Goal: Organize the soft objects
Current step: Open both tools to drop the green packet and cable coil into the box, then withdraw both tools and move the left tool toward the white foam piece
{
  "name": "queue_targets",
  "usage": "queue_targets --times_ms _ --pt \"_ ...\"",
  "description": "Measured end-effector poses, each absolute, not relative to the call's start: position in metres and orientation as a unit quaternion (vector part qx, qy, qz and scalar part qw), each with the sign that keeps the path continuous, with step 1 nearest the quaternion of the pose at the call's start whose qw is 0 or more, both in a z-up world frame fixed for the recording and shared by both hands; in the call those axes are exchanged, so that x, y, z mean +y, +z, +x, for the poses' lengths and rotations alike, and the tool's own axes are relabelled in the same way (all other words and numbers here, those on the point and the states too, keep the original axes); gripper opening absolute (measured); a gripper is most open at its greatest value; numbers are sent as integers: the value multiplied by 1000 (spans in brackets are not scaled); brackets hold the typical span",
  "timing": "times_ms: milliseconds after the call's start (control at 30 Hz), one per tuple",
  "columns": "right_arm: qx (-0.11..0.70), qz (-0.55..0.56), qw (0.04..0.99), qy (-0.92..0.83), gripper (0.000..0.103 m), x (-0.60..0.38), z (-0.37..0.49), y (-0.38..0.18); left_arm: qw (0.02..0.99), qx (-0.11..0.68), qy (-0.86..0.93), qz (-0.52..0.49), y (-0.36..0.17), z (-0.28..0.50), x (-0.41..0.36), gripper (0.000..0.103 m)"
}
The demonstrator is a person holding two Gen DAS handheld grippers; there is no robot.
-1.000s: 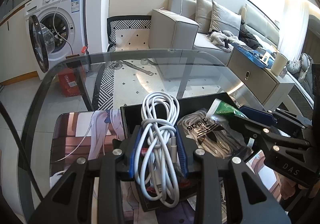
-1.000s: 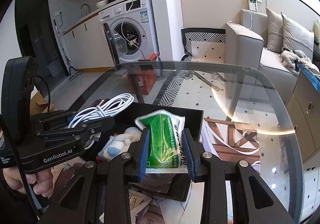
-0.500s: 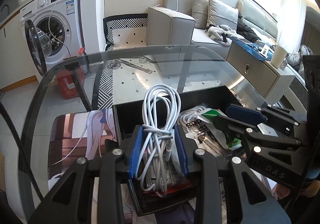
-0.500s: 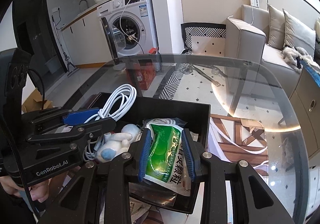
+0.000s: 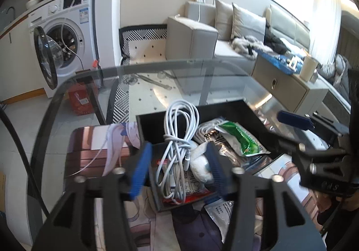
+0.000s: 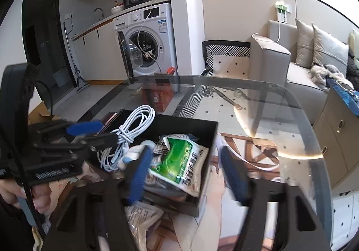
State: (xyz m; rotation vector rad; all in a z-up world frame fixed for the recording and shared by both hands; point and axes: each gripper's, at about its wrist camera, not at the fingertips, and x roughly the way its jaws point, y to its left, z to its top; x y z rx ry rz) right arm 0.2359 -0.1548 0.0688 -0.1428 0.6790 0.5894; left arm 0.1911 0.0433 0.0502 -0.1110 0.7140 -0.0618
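A black box [image 5: 143,126] [image 6: 211,136] stands on the glass table. In it lie a coiled white cable [image 5: 177,143] [image 6: 132,132], a green packet [image 5: 240,138] [image 6: 179,161], a white plush toy [image 5: 202,163] [image 6: 132,155] and other packets. My left gripper [image 5: 178,168] is open over the box's near edge, its fingers on either side of the cable and not touching it. My right gripper [image 6: 186,174] is open, spread around the box's right side, with the green packet lying free between the fingers.
The round glass table [image 6: 269,98] carries a printed mat [image 5: 89,154] under the box. More packets [image 6: 143,215] lie in front of the box. Beyond are a washing machine [image 5: 65,33], a sofa [image 5: 202,35] and a low cabinet [image 5: 289,85].
Both grippers have opened. The left let go of the white cable and the right let go of the green packet; both now lie in the box.
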Motion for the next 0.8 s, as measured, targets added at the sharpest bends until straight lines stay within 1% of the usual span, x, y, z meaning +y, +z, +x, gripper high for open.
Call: queue_targets --times_ms 33,100,133,167,200,233,267,300,433,800 --pt "325 -67 900 283 90 -157 233 70 936 346 -29 -54 53 188 45 57" --pt "318 -64 904 280 94 -163 226 72 938 342 -25 -49 55 180 45 59" --pt "321 -65 901 284 98 -164 223 71 938 342 -23 -47 55 176 46 61" --pt "324 -67 899 287 101 -166 220 71 939 341 -21 -44 55 172 46 63" --pt "324 -70 898 289 101 -166 217 71 939 340 -22 -43 55 168 47 67" --pt "323 -75 898 289 102 -167 213 70 940 338 -21 -44 55 164 47 84" --pt "323 -79 897 290 102 -167 210 69 942 333 -18 -46 54 159 48 96" --pt "324 -80 897 291 102 -168 207 68 944 326 -14 -48 54 154 48 99" --pt "331 -80 893 295 102 -168 192 62 945 324 -13 -48 51 139 50 103" --pt "346 -80 888 293 103 -177 165 49 944 325 -3 -56 39 100 53 103"
